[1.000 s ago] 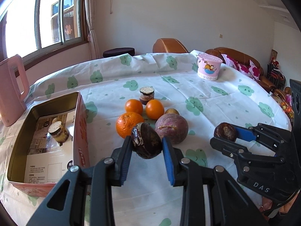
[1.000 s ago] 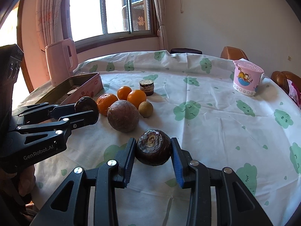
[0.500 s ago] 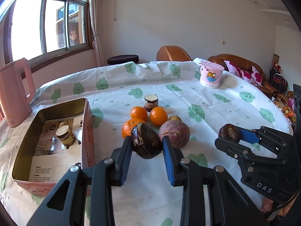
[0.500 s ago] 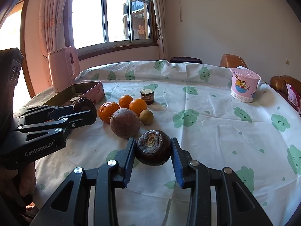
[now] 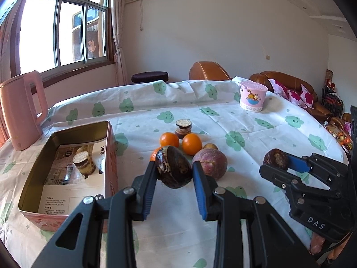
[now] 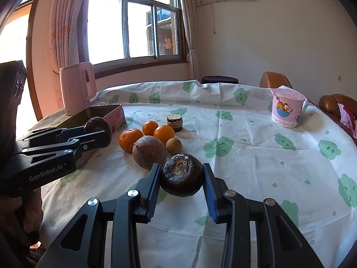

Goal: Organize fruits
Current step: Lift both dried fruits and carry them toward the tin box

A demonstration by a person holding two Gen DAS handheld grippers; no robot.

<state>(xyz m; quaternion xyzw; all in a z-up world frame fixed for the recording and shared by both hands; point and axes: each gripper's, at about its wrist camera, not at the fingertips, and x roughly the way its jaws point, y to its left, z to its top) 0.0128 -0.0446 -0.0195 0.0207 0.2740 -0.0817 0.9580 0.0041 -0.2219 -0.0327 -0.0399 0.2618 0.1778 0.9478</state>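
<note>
My left gripper (image 5: 173,172) is shut on a dark brown water chestnut (image 5: 173,166), held above the cloth beside the pink tin box (image 5: 67,134). Inside the box stands a cut brown cylinder piece (image 5: 83,164). My right gripper (image 6: 181,178) is shut on a second dark chestnut (image 6: 181,175). Each gripper shows in the other's view, the right gripper (image 5: 275,159) and the left gripper (image 6: 98,129). On the table lie three oranges (image 6: 131,139), a purple passion fruit (image 6: 149,152), a small brown longan (image 6: 173,145) and another cut cylinder (image 6: 174,122).
A pink kettle (image 5: 21,109) stands behind the box at the far left. A pink cartoon cup (image 6: 286,108) sits at the back right of the table (image 6: 256,156) with its cloud-print cloth. Chairs and a sofa (image 5: 287,82) lie beyond. A hand (image 6: 22,214) holds the left gripper.
Both cameras have tilted upward, so the table and fruits sit lower in view and more wall shows. Both grips stay shut on their chestnuts.
</note>
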